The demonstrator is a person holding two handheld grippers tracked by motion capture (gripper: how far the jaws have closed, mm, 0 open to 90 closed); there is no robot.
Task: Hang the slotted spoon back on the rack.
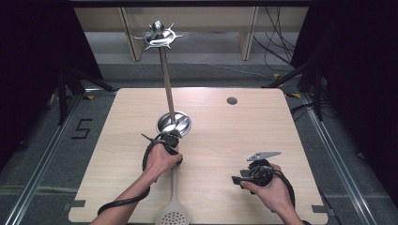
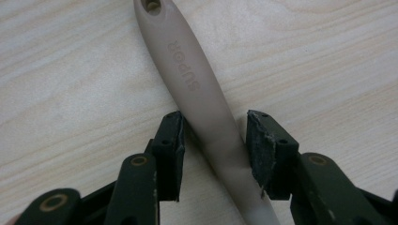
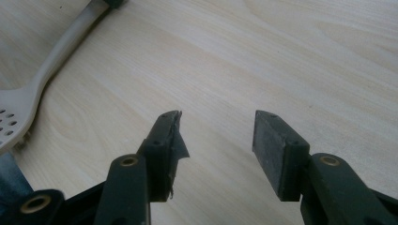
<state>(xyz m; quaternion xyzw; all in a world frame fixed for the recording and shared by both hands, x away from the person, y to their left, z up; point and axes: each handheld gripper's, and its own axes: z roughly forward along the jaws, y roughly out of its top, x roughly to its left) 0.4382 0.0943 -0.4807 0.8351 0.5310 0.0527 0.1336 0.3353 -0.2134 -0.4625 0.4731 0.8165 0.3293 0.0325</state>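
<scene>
Pale wooden table [image 1: 225, 140] carries a beige slotted spoon [image 1: 174, 206] at 6 o'clock, its handle between the left gripper's [image 2: 213, 140] parted jaws, so closing on it seems next, while the right gripper [image 3: 218, 140] hovers agape at 4 o'clock.

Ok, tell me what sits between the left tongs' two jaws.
The beige handle of the slotted spatula runs between the left tongs, lying on the wooden table. The left gripper view shows a gap at each pad, so the jaws are open.
</scene>
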